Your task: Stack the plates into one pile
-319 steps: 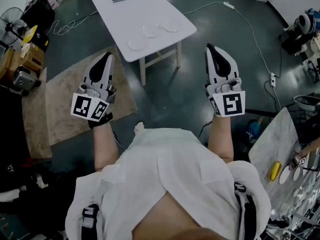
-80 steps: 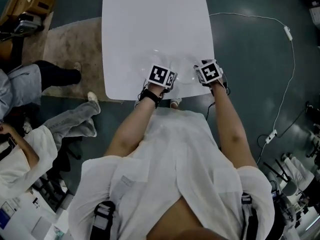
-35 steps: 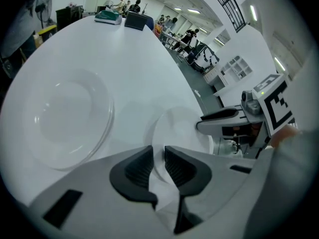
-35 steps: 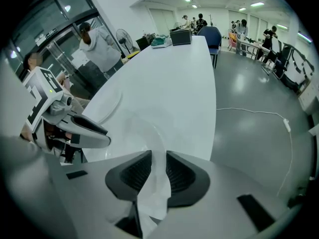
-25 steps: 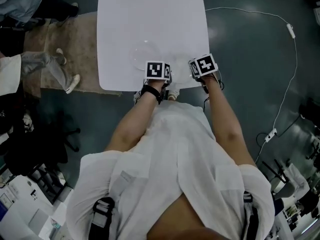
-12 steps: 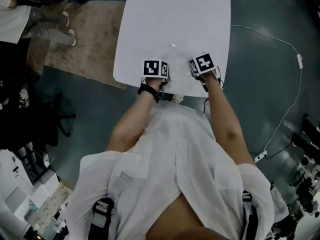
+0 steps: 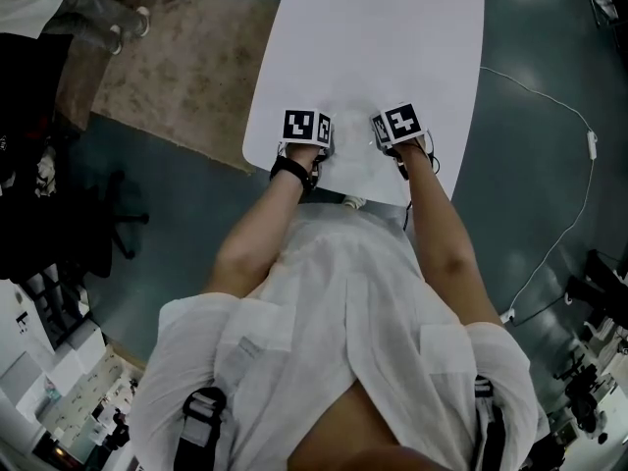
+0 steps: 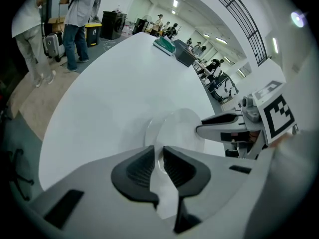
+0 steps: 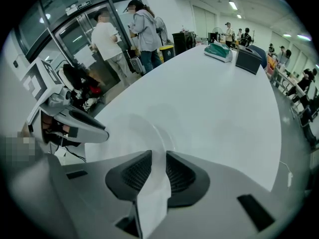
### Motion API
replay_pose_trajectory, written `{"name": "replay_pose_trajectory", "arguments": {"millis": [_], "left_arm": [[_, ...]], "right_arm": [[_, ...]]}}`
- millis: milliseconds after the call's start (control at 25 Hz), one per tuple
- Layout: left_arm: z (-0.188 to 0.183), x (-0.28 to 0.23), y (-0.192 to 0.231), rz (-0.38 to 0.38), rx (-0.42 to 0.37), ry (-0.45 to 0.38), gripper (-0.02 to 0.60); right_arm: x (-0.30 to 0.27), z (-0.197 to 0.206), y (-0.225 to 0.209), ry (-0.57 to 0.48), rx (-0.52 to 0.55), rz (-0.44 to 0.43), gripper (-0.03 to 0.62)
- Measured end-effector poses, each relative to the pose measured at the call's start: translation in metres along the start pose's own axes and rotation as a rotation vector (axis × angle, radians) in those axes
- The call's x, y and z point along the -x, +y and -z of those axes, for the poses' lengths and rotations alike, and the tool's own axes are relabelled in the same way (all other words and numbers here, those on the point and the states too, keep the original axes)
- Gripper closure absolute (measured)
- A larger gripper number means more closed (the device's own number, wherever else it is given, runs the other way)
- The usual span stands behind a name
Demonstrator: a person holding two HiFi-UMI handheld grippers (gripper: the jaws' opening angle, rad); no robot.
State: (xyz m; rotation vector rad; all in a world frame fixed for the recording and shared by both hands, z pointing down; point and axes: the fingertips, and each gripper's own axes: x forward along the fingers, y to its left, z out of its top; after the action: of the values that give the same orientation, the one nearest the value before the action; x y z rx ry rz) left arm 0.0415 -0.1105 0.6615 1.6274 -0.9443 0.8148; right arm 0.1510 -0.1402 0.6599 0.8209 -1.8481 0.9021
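L gripper point(image 8: 158, 163): fingers point(image 8: 135, 168) nearly closed, nipping the rim of a clear plate point(image 8: 182, 128) that runs fwd-right. R gripper point(image 9: 158, 171): fingers point(image 9: 185, 171) a bit wider, clamped on a clear plate rim point(image 9: 130, 133) running fwd-left. So plates lie btwn both hands, low over the table point(image 7: 373, 37), near edge. Seem overlapped; one plate or two, can't tell.

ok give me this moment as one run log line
left gripper: shut on plate rim | right gripper: shut on plate rim, opposite side | place: near edge of table
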Motion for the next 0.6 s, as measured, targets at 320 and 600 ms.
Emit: {"name": "replay_pose_trajectory", "arguments": {"millis": [320,600], "left_arm": [[-0.013,-0.012,0.011,0.037,-0.020,0.051,0.519],[-0.018,-0.018,0.008,0.056,-0.066,0.075,0.518]], "right_arm": [[-0.012,-0.004,-0.005,0.013,-0.055,0.014,0.487],[-0.014,-0.001,-0.011,0.009,-0.076,0.049,0.479]]}}
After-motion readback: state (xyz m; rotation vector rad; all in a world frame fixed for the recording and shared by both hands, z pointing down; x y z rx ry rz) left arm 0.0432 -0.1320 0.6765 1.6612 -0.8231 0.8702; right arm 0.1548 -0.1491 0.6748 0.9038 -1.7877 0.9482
